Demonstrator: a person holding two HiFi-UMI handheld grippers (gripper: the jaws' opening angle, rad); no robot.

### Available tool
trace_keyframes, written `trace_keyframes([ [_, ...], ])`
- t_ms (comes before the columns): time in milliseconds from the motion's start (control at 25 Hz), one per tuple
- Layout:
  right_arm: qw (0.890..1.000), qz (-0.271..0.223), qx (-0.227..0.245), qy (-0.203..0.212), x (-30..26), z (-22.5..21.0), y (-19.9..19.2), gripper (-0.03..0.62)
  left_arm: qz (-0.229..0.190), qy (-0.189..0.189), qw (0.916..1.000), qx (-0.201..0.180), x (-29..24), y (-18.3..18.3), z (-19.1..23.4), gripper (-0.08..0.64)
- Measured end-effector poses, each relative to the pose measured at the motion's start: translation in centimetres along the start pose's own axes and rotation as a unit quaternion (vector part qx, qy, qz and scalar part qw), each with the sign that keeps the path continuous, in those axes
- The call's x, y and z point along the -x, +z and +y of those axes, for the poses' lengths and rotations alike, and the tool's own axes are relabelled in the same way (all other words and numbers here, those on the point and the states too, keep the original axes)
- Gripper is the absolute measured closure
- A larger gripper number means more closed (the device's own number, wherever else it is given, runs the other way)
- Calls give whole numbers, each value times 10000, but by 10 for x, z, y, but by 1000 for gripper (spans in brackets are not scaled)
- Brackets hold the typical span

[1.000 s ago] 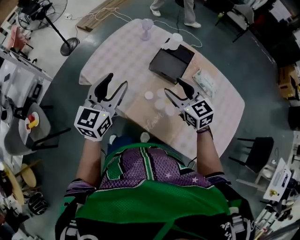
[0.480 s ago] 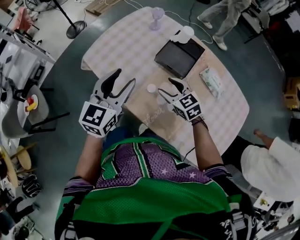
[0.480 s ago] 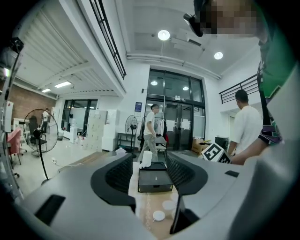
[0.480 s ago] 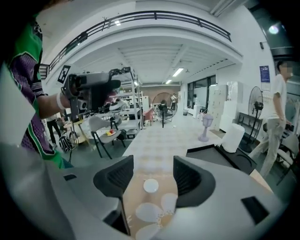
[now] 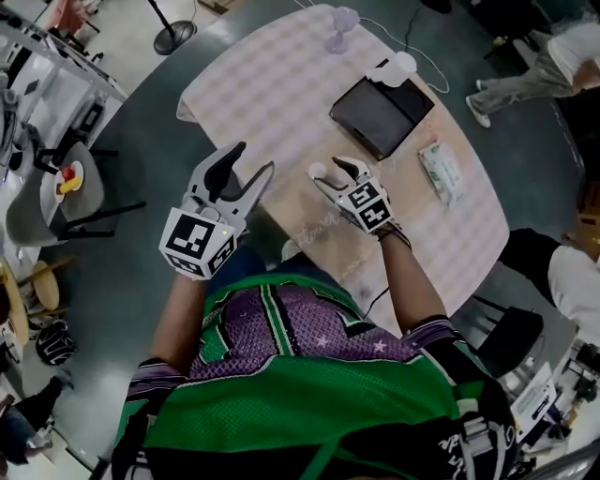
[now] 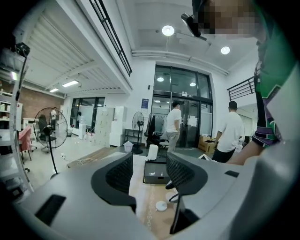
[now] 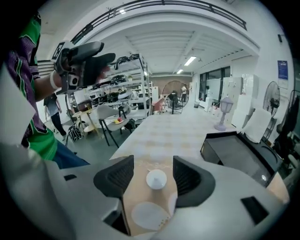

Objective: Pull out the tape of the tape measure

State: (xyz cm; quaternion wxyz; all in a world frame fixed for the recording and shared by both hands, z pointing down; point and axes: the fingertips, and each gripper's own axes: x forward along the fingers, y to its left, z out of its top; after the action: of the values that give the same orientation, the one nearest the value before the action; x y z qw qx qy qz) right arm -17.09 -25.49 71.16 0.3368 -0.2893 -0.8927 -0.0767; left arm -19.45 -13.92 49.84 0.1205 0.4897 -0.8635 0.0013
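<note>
Left gripper (image 5: pixel 251 161) is nearest me, hanging off the near table edge, jaws wide apart, nothing in them. Right gripper (image 5: pixel 336 176) is over the brown mat (image 5: pixel 309 236), tipped down, jaws also spread wide and empty.

In the right gripper view a flat white disc (image 7: pixel 150 214) lies on the mat below the jaws. Just past it a small white puck (image 7: pixel 156 179) sits framed between the two pads, neither pad touching it. I take that puck for the tape measure case, though no tab or tape end is readable from here.

Step in hand, as I judge it: get the right claw onto the puck. To do it well I'd centre the puck in the gap and drop until the pads flank its sides rather than ride its domed top. Then close on the rim only and leave the flat disc alone. The puck looks light and slick, so a skewed squeeze could squirt it across the mat.

After that the left claw has to come in off the edge and pinch the tape end. I'd find which side the tab faces before clamping, so it ends up pointing left.

Farther up the table (image 5: pixel 272 84): black tray (image 5: pixel 380 105), well apart from the puck; purple goblet (image 5: pixel 342 23) at the far edge.
</note>
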Motion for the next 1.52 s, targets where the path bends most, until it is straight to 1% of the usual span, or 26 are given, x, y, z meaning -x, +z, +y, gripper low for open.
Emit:
trace_keyframes([
  [120,9999,66,-90,-17,-17,0,-11,342,11,134,9998,157,10,-4,6,327],
  [400,9994,239,-174,-165,-43,-7,-30,353,101,371,9991,181,24,-15,18,328],
  [520,9990,320,-205,-227,-53,-9,-37,353,146,422,9988,205,28,-19,20,328],
  [880,9968,744,-218,-210,-73,-9,-67,354,162,485,9984,228,31,-23,21,328],
  [1080,9962,748,-336,-280,-78,-11,-69,353,185,545,9980,269,35,-23,24,328],
  [1200,9955,828,-373,-287,-77,-13,-70,351,172,552,9979,298,39,-23,22,328],
  [1280,9949,859,-413,-319,-76,-14,-68,371,176,548,9979,298,42,-20,22,328],
  [1320,9947,860,-434,-352,-77,-15,-68,371,179,533,9980,293,44,-19,22,328],
  [1400,9941,890,-464,-417,-78,-17,-69,371,187,470,9983,281,45,-16,24,328],
  [1520,9909,1084,-579,-556,-75,-16,-67,373,175,299,9992,215,47,-9,30,328],
])
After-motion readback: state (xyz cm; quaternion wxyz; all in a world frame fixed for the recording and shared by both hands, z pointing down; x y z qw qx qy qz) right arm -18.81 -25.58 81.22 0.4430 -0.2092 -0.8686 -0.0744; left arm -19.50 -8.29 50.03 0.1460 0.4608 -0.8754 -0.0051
